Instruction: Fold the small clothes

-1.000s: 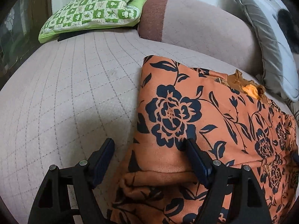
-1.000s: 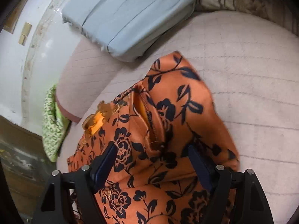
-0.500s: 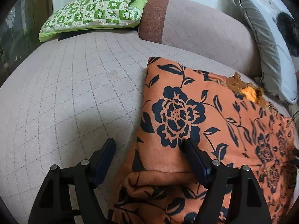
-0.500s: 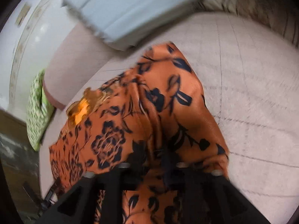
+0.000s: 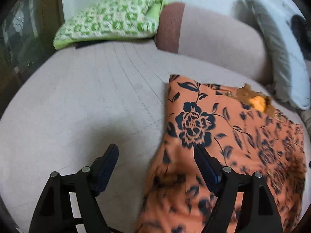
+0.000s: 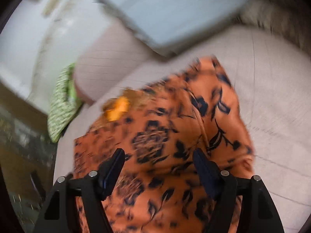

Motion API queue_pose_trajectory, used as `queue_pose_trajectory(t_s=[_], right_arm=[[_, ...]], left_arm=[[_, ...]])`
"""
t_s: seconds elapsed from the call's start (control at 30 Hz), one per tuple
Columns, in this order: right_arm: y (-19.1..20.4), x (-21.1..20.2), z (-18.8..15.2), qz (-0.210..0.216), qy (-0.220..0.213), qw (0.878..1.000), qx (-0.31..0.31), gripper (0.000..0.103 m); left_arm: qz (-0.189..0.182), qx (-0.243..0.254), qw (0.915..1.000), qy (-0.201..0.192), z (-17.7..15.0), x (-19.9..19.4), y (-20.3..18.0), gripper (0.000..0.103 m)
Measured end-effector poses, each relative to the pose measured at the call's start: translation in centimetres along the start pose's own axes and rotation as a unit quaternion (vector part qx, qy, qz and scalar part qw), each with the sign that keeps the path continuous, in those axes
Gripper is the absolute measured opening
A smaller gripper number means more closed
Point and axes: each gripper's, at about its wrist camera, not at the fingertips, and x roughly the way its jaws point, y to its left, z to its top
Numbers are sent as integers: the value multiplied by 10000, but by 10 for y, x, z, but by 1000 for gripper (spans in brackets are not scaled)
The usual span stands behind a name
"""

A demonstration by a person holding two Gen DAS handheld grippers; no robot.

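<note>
Orange floral garment (image 5: 223, 136) lies rumpled on the sofa (image 5: 97, 97).

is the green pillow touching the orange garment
Apart. The left wrist view shows bare sofa seat between the green pillow and the orange garment.

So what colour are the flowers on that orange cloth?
Dark navy, nearly black, on the orange garment. The left wrist view shows them best.
</note>
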Motion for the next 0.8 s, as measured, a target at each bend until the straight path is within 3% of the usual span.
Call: queue_pose_trajectory(t_s=[0.07, 0.2, 0.33, 0.5, 0.6, 0.73, 0.77, 0.8], right_arm=[[1, -49, -19, 87, -245, 9994, -213, 77], [-19, -140, -70, -98, -509, 9973, -516, 79], [-43, -199, -135, -167, -5, 9983, -558, 81], [-68, -193, -192, -332, 716, 9960, -420, 81], [-85, -175, -204, -488, 800, 9956, -24, 81], [-104, -150, -214, -475, 1106, 9914, 521, 81], [-103, -150, -214, -438, 1066, 9920, 520, 82], [-101, -152, -214, -364, 1035, 9928, 484, 80]], left_arm=[[-369, 51, 9991, -188, -21, -42, 12, 81], [-552, 54, 9974, -451, -85, -114, 43, 82], [-636, -256, 9975, -154, -144, -140, 64, 84], [-666, -238, 9960, 541, -192, -124, 64, 84], [-679, -248, 9936, 872, -208, -117, 64, 84], [-631, -101, 9944, 840, -215, -117, 62, 84], [-603, -34, 9945, 859, -216, -117, 61, 81], [-531, 27, 9948, 872, -216, -117, 60, 72]])
